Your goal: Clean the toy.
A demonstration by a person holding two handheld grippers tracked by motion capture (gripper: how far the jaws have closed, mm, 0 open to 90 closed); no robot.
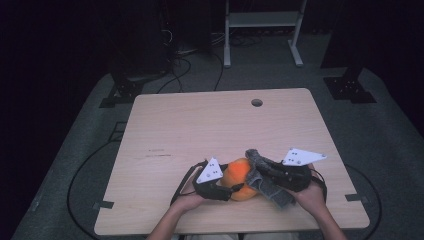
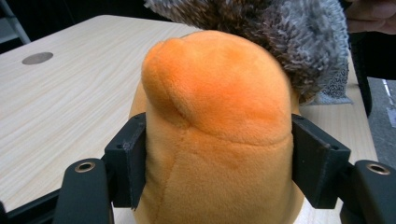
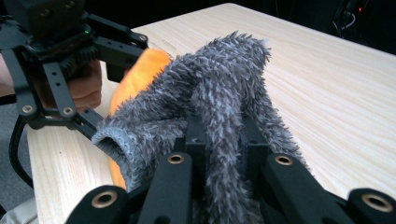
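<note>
Left gripper view, nearest first: the left gripper (image 2: 219, 158) pinches the orange plush toy (image 2: 219, 121) by its sides. Beyond, the right gripper (image 3: 223, 140) clamps a fuzzy grey sock (image 3: 219, 88) draped over the toy, near the table's (image 1: 200, 120) front edge. Both look soft, light and squashy; grip the sock's cuff.

Pale wooden table (image 1: 200, 125) with a round hole (image 1: 257, 102); orange plush (image 1: 240, 175) and grey sock (image 1: 267, 182) near its front edge

Soft orange plush toy (image 2: 219, 121), shaggy grey fuzzy sock (image 3: 224, 93), matt pale wood-grain table (image 1: 200, 125).
</note>
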